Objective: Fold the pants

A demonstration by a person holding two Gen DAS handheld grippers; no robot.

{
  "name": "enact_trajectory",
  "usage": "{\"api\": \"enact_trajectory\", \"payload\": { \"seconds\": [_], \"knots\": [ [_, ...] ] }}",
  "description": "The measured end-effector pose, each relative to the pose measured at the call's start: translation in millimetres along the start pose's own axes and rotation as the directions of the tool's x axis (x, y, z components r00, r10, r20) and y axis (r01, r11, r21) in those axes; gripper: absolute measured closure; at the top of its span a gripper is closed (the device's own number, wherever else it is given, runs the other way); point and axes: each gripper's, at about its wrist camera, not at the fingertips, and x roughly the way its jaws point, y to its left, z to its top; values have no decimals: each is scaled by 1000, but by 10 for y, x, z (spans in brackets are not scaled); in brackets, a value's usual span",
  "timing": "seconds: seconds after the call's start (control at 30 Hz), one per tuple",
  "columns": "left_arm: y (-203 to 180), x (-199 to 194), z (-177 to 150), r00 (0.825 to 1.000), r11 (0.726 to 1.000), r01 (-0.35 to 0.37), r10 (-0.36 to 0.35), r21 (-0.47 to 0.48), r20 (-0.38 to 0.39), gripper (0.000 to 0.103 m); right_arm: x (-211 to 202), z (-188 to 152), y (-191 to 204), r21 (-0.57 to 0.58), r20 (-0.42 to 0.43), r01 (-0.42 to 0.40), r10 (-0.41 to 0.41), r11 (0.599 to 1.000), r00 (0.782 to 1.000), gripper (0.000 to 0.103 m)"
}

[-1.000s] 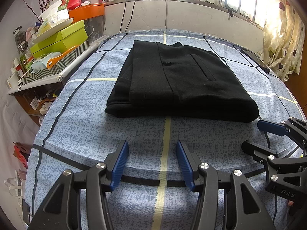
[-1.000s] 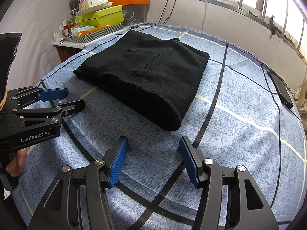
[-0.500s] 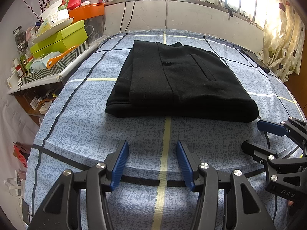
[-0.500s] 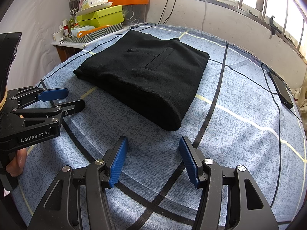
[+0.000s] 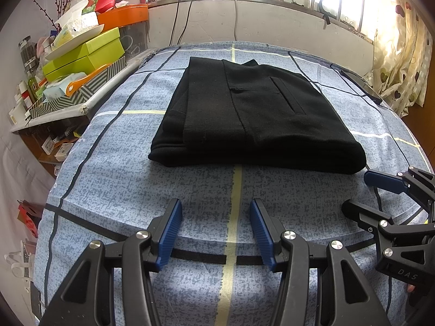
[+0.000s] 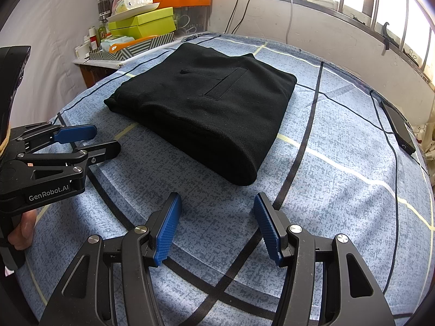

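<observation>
Ahead of your left gripper [image 5: 216,226] and right gripper [image 6: 217,222], both spread and empty, the black pants [image 5: 252,114] lie folded into a neat rectangle.

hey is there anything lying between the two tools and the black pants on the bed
Nothing visible. Only bare blue bedspread lies between the open left tool and the folded pants, and between the open right tool and them.
</observation>
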Motion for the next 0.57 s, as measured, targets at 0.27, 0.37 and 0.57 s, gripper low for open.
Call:
{"api": "enact_trajectory", "payload": {
  "seconds": [0.27,0.37,0.57],
  "knots": [
    [-15,11,-5,1000,1000,3,-3,0,-1,47,0,0,-3,0,0,0,0,1000,1000,47],
    [-15,11,-5,1000,1000,3,-3,0,-1,47,-2,0,-3,0,0,1,-1,1000,1000,47],
    [-25,12,-6,1000,1000,3,-3,0,-1,47,-4,3,-3,0,0,0,0,1000,1000,46]
  ]
}}
